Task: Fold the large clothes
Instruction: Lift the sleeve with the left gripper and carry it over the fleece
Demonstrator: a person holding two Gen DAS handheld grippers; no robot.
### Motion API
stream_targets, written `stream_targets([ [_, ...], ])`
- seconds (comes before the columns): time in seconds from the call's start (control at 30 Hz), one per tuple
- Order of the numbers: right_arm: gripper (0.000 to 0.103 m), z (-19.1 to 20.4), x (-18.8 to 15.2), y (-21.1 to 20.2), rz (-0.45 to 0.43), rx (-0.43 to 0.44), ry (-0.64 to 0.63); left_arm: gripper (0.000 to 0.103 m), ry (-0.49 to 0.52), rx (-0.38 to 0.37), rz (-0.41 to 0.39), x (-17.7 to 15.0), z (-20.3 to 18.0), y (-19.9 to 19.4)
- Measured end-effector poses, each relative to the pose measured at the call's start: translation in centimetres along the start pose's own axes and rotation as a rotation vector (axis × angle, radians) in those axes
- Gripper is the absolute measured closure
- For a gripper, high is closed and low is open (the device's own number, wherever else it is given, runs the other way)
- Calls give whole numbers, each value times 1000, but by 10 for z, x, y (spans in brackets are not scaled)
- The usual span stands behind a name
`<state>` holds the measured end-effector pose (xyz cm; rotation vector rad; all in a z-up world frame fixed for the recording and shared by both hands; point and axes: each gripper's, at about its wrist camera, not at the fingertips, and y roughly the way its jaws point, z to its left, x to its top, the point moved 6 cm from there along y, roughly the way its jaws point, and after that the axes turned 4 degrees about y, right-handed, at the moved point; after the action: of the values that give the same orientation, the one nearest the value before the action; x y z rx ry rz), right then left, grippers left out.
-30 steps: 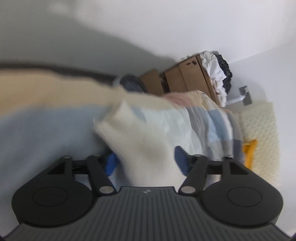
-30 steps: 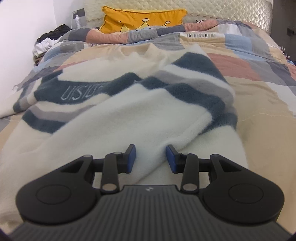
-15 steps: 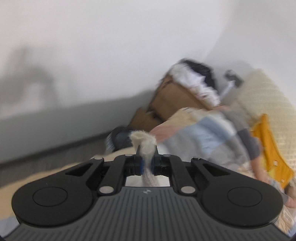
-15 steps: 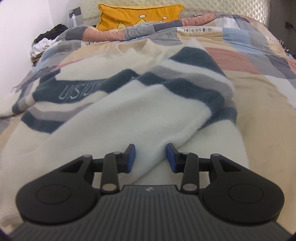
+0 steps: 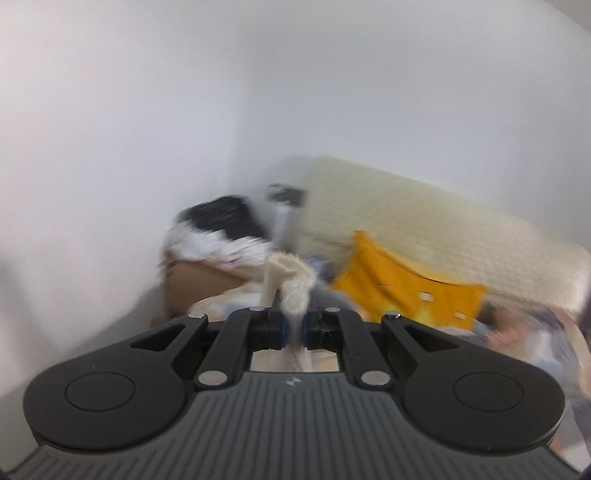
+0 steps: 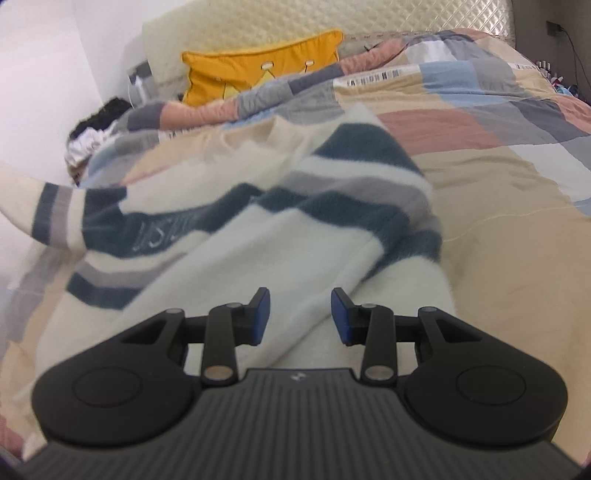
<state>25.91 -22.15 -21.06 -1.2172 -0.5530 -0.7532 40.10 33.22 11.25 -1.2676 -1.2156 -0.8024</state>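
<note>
— What is the left gripper (image 5: pixel 292 328) doing?
— Pinching a cream sweater (image 6: pixel 258 236) end.
— And the right gripper (image 6: pixel 300 314)?
— Gaping empty over the sweater — which is lying on the quilt (image 6: pixel 509 177).

Both tongs, left (image 5: pixel 292 329) and right (image 6: pixel 300 316), share ribbed grey bodies, black linkage arms with silver rivets, round side discs and blue pads (image 6: pixel 262 310).

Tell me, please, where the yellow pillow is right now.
In the right wrist view, the yellow pillow leans against the headboard behind the striped sweater.
</note>
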Motion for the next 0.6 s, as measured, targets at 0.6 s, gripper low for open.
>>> stream_targets([
  [0.6, 62, -80, 26, -41, -36, 3, 316, 94, 241, -552, 213, -151, -369, -60],
])
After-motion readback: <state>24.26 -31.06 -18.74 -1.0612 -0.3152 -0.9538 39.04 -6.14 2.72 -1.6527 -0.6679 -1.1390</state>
